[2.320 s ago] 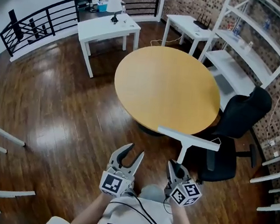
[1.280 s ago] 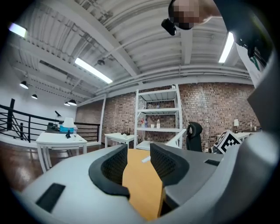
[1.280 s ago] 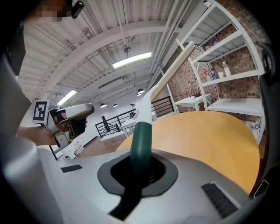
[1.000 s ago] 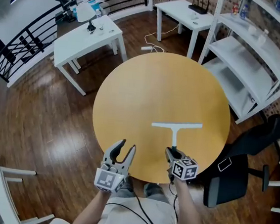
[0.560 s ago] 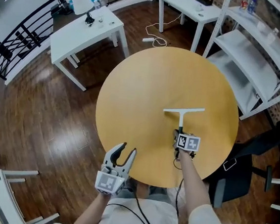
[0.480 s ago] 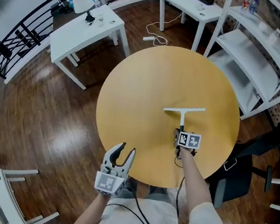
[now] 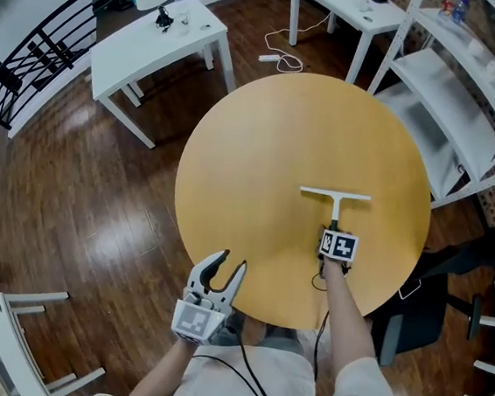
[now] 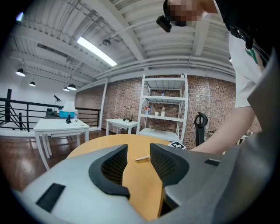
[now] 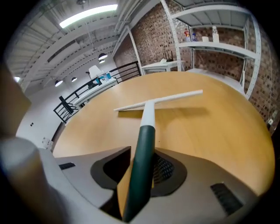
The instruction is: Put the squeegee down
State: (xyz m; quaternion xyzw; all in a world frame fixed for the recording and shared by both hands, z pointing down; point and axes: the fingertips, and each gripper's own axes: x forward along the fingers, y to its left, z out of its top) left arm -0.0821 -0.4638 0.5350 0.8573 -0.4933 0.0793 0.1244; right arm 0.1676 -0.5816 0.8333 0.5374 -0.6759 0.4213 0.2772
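Observation:
The squeegee [image 7: 336, 198], a white T-shaped blade on a white shaft with a dark green grip, lies on the round wooden table [image 7: 262, 142] right of centre. My right gripper [image 7: 334, 232] points down at its handle. In the right gripper view the green grip [image 9: 142, 157] sits between the jaws, which are opening, with a gap showing on the left side. My left gripper [image 7: 222, 267] hangs open and empty at the table's near edge. In the left gripper view nothing lies between its jaws [image 8: 138, 161], and the squeegee blade [image 8: 142, 158] shows far off.
A white desk [image 7: 159, 34] with a lamp stands at the back left. White shelving [image 7: 469, 93] runs along the right. A black office chair [image 7: 449, 284] sits by the table's right edge. Dark wood floor surrounds the table.
My right gripper carried the squeegee forward and down until it rested on the table, and its jaws have loosened. My left gripper shifted slightly and stayed open.

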